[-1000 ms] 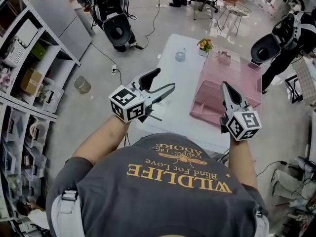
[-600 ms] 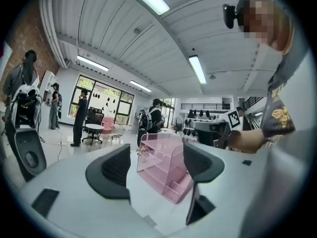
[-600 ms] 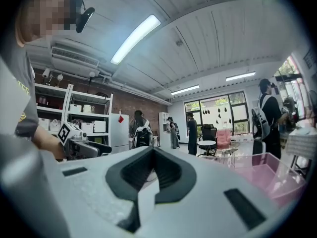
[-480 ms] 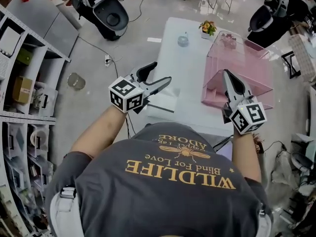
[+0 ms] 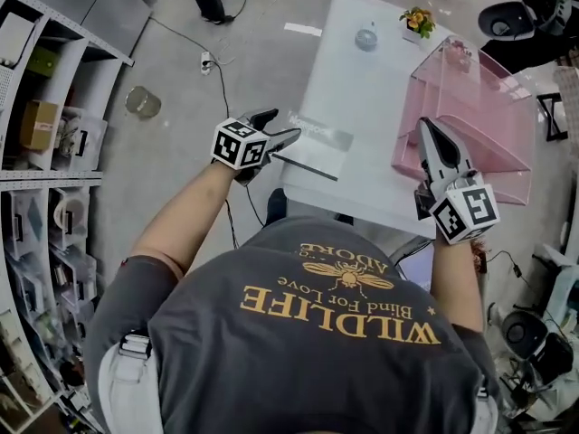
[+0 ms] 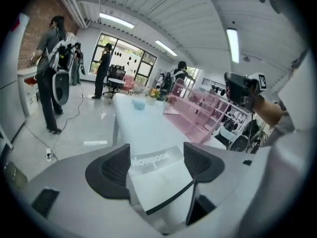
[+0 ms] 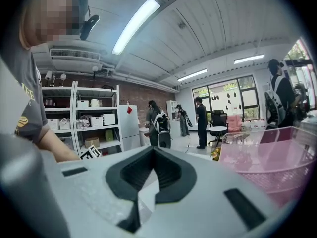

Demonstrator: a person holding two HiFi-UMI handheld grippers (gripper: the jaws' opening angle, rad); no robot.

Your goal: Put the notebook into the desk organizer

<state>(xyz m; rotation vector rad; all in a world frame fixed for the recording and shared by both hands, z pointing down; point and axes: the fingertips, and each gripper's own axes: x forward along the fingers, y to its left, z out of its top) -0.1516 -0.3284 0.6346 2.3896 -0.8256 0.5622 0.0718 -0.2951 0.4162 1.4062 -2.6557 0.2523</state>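
Note:
A white notebook (image 5: pixel 318 148) with a dark edge lies on the near left corner of the white table (image 5: pixel 362 89). My left gripper (image 5: pixel 281 128) is open at its left edge. In the left gripper view the notebook (image 6: pixel 159 180) shows between the two dark pads (image 6: pixel 115 168) of the left gripper (image 6: pixel 158 165); contact cannot be told. The pink see-through desk organizer (image 5: pixel 478 98) stands on the table's right side, also seen as the organizer (image 6: pixel 198 108) and the organizer (image 7: pixel 270 165). My right gripper (image 5: pixel 431 136) is shut and empty at its near left corner; the right gripper (image 7: pixel 134 202) has its jaws meeting.
A small flower pot (image 5: pixel 416 18) and a round glass dish (image 5: pixel 365 38) stand at the table's far end. Metal shelves (image 5: pixel 41 143) line the left, with a cable and a round object (image 5: pixel 142 102) on the floor. People stand farther off (image 6: pixel 49 73).
The left gripper has come down from above the table's near left corner to the notebook's left edge. The right gripper has stayed shut by the organizer. The head view has shifted over the table.

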